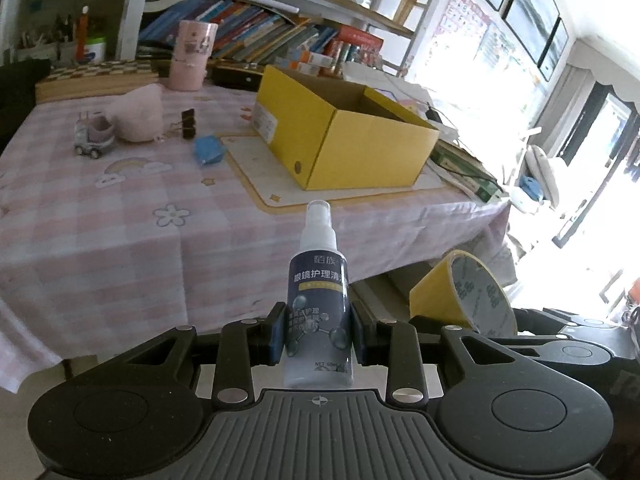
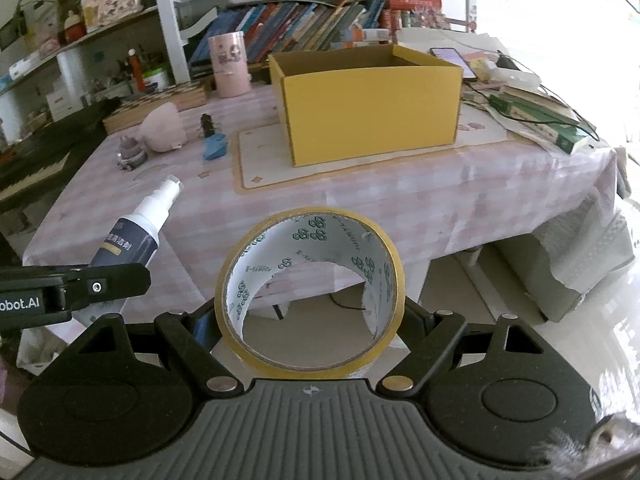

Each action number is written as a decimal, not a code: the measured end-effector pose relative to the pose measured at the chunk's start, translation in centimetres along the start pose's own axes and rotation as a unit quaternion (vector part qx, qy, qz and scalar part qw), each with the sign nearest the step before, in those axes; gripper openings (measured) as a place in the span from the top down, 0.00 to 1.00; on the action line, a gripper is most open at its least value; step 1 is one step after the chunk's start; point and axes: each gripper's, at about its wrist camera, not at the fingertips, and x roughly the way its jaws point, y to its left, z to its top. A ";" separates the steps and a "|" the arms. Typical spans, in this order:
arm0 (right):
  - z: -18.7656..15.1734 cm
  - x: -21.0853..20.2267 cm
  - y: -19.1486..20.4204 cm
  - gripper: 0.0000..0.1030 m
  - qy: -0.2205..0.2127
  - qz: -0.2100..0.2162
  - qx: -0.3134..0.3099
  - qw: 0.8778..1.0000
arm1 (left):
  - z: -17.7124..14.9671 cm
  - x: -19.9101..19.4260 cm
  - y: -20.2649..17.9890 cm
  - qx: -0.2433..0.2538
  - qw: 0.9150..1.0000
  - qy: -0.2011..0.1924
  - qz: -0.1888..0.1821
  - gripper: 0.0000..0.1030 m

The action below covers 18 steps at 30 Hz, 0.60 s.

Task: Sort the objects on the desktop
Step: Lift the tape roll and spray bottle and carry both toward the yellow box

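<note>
Spray bottle (image 1: 319, 308) in left gripper (image 1: 319, 336), tape roll (image 2: 310, 292) hole only right view

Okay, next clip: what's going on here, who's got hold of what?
A person is working with two handheld grippers in front of a table with a pink checked cloth. The left gripper is shut on a small spray bottle, held upright. The right gripper grips a roll of yellow tape. An open yellow box stands on the table, with a toy car, binder clip and blue object still lying out.
</note>
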 end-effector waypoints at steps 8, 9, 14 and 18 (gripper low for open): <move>0.3 -0.2 -0.8 0.19 -0.006 -0.012 0.006 1.000 | 0.5 0.6 -0.6 0.006 1.000 -0.003 -0.009 0.70; 0.3 -0.2 -0.9 0.19 -0.007 -0.013 0.006 1.000 | 0.6 0.7 -0.6 0.007 1.000 -0.004 -0.011 0.70; 0.5 -0.4 -1.3 0.19 -0.011 -0.020 0.007 1.000 | 0.9 1.0 -1.0 0.013 1.000 -0.004 -0.020 0.70; 0.7 -0.5 -1.7 0.19 -0.013 -0.027 0.011 1.000 | 1.1 1.3 -1.4 0.018 0.999 -0.004 -0.026 0.70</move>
